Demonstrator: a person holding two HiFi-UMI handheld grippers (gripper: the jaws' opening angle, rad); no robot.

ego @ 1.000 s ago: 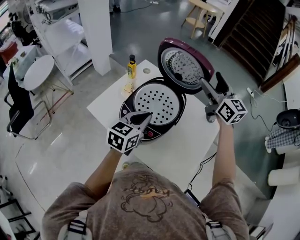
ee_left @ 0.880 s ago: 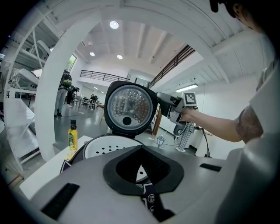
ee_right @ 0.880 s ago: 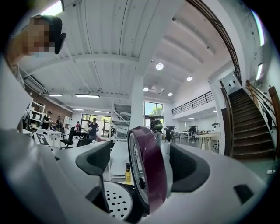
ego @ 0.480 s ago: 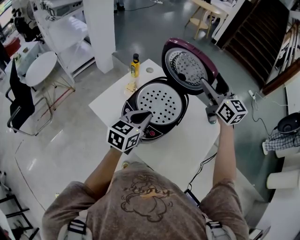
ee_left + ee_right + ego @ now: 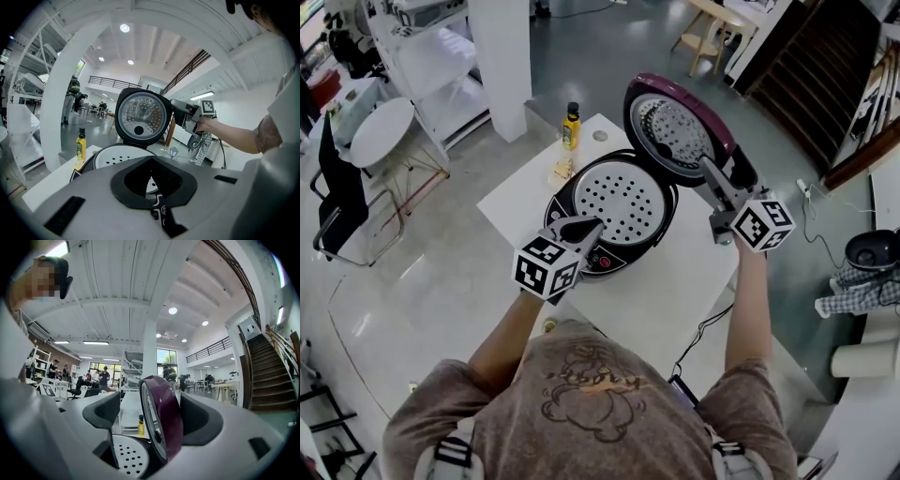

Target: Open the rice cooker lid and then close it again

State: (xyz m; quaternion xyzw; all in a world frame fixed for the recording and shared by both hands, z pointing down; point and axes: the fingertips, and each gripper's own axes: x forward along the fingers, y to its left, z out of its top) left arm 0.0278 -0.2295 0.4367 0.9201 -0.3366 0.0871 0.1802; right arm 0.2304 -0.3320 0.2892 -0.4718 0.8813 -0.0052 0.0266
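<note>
The rice cooker (image 5: pixel 581 258) stands on the white table (image 5: pixel 675 281) with its maroon lid (image 5: pixel 675 127) raised upright and the perforated inner plate (image 5: pixel 619 199) showing. My right gripper (image 5: pixel 717 173) straddles the lid's right edge. In the right gripper view the lid (image 5: pixel 164 418) stands between the wide jaws, with a gap on its left side. These jaws have just closed a little, and the gripper is open. My left gripper (image 5: pixel 586 225) rests shut at the cooker's front rim, its tips (image 5: pixel 151 161) together with nothing between them.
A yellow bottle (image 5: pixel 571 127) stands on the table behind the cooker at the left, beside a small packet (image 5: pixel 560 172). A white pillar (image 5: pixel 502 56) rises behind the table. Chairs and shelves stand at the left, and stairs at the right.
</note>
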